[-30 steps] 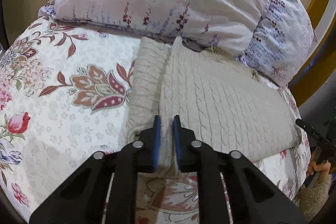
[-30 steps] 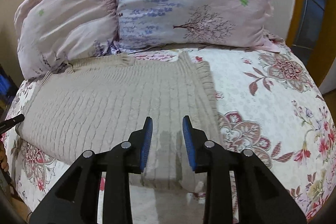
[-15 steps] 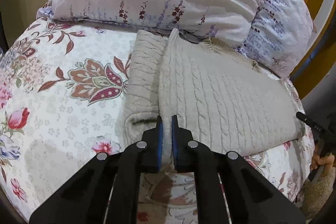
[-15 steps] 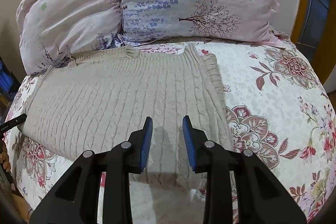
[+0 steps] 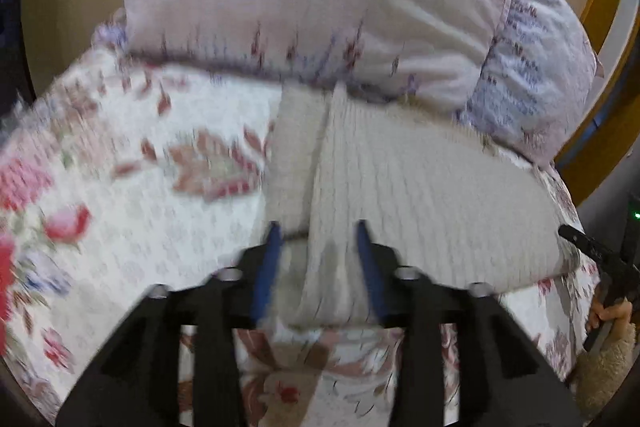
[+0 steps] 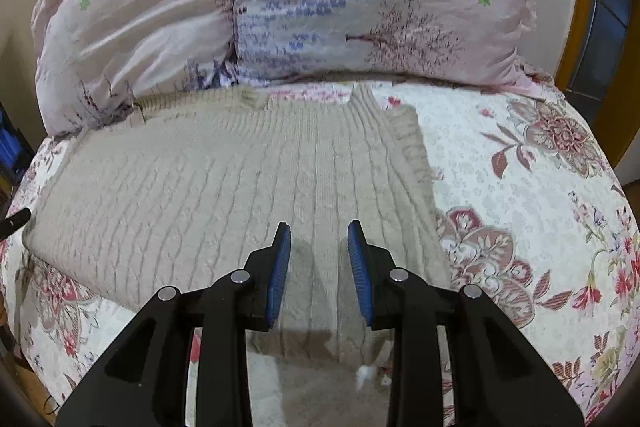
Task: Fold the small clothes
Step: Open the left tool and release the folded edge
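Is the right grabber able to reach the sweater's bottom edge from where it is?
Probably yes. The right gripper is open above the beige sweater, and the hem lies just below its fingers with nothing on it.

Soft indoor light, one view sharp, the other smeared

The left wrist view is motion-blurred throughout, worst on the bedspread point(image 5: 120, 187) toward 9 o'clock; the right wrist view is crisp, with the right gripper point(image 6: 319, 239) casting a soft shadow on the sweater point(image 6: 220, 195) toward 6 o'clock. Both views bulge like fisheyes, with dark rims at every corner and no glare
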`<state>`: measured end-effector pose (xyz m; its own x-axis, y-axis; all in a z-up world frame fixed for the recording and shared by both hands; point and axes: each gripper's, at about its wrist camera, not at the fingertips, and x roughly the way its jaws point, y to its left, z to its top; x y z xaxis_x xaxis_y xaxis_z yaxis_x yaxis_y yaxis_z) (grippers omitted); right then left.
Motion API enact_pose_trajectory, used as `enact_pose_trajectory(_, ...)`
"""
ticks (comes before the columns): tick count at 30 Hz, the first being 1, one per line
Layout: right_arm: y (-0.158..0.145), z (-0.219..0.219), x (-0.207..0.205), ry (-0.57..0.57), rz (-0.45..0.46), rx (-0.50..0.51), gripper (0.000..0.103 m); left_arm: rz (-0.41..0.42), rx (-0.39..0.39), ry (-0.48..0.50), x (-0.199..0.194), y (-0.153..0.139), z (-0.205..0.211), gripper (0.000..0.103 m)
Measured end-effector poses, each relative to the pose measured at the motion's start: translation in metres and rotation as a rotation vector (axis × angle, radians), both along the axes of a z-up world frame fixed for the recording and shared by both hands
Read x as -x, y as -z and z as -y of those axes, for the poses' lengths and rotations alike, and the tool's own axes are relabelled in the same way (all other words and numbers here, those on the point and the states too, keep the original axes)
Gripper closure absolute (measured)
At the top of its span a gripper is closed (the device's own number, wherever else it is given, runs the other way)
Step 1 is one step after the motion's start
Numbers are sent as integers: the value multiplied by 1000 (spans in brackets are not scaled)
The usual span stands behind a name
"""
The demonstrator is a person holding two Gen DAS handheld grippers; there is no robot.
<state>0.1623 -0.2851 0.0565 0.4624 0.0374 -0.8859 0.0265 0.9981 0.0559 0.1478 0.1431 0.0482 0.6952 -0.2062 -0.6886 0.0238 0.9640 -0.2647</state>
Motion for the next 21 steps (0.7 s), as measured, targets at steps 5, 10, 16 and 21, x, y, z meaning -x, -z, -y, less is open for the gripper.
enact_pose_trajectory(5, -2, -3, -10, 5, 1, -5, 64, 41, -42, 120, -10, -12, 37, 45)
enact_pose_trajectory(10, 25, -2, -8, 32, -83, 11, 57, -74, -101, 174, -28, 16, 63, 44)
enact_pose_trajectory(16, 16, -5, -16, 24, -138, 15, 57, -60, -77, 187, -27, 12, 58, 39)
enact_pose_trajectory(21, -2, -32, -33, -59, -76, -47, 54, -33, 130, 45, -40, 0, 4, 31)
